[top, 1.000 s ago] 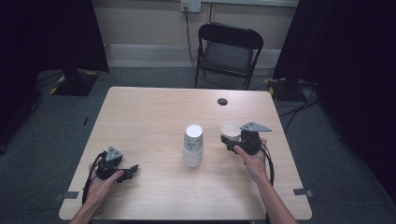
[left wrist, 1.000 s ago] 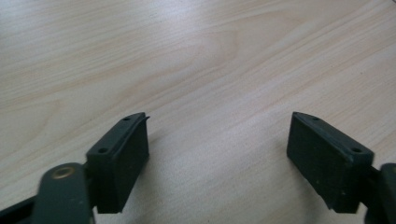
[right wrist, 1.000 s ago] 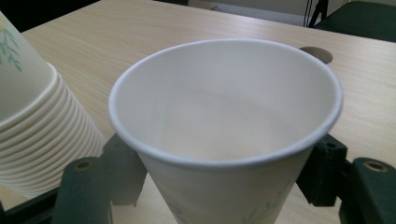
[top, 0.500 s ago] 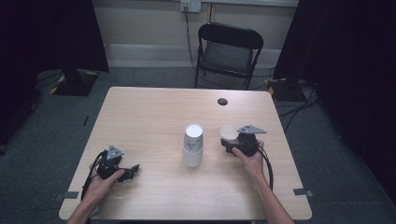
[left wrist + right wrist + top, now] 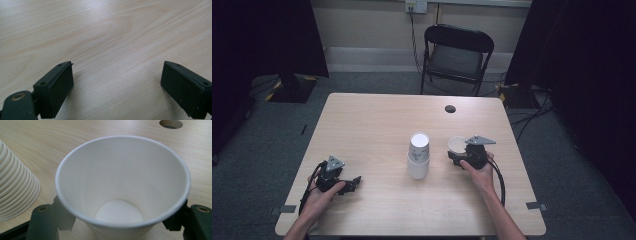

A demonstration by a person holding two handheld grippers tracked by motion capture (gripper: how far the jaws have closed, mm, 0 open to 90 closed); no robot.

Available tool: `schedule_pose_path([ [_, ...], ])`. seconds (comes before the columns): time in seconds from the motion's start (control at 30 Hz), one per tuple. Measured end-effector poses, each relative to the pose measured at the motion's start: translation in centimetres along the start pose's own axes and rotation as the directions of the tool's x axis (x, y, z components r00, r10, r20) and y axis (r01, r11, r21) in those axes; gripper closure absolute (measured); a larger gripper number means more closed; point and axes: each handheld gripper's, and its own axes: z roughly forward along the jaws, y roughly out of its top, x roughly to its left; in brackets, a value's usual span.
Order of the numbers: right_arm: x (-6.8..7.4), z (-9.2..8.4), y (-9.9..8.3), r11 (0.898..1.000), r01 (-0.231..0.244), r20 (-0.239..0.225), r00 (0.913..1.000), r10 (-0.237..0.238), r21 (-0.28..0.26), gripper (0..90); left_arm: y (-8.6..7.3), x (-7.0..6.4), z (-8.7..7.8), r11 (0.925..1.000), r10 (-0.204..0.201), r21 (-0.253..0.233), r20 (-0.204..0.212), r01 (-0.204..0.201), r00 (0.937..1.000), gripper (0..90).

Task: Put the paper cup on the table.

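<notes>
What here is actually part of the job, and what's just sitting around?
Part of the job:
- single paper cup, upright between the right gripper jaws, which have just been opening
- stack of upside-down cups
- left gripper, open, nothing between its jaws

Just around:
- hole in the table
- folding chair
</notes>
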Motion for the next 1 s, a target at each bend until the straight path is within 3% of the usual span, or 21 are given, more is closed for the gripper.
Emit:
schedule_pose_path([
  [0.23,0.1,0.0,-0.2,1.000,0.003,-0.008,1.0000,-0.003,0.016,26.9,0.0,0.0,0.0,1.0000,0.000,0.000,0.000,0.000,1.0000,10.6],
  [0.37,0.1,-0.4,-0.2,1.000,-0.021,-0.034,0.9992,0.021,0.005,14.9,0.0,0.0,0.0,1.0000,0.000,0.000,0.000,0.000,1.0000,10.6],
  [0.43,0.0,-0.5,-0.2,1.000,-0.018,-0.027,0.9995,0.018,0.007,13.6,0.0,0.0,0.0,1.0000,0.000,0.000,0.000,0.000,1.0000,10.6],
  [0.53,-0.1,-0.8,-0.4,1.000,-0.021,-0.016,0.9996,0.021,0.012,14.0,0.0,0.0,0.0,1.0000,0.000,0.000,0.000,0.000,1.0000,10.6],
  [0.7,-0.6,-2.0,-0.6,0.999,-0.049,-0.038,0.9981,0.049,0.013,13.8,0.0,0.0,0.0,1.0000,0.000,0.000,0.001,0.000,1.0000,10.6],
  [1.0,-0.3,-3.6,-1.5,0.999,-0.012,-0.038,0.9992,0.014,0.047,13.9,0.0,0.0,0.0,1.0000,0.000,0.000,0.001,0.000,1.0000,10.6],
])
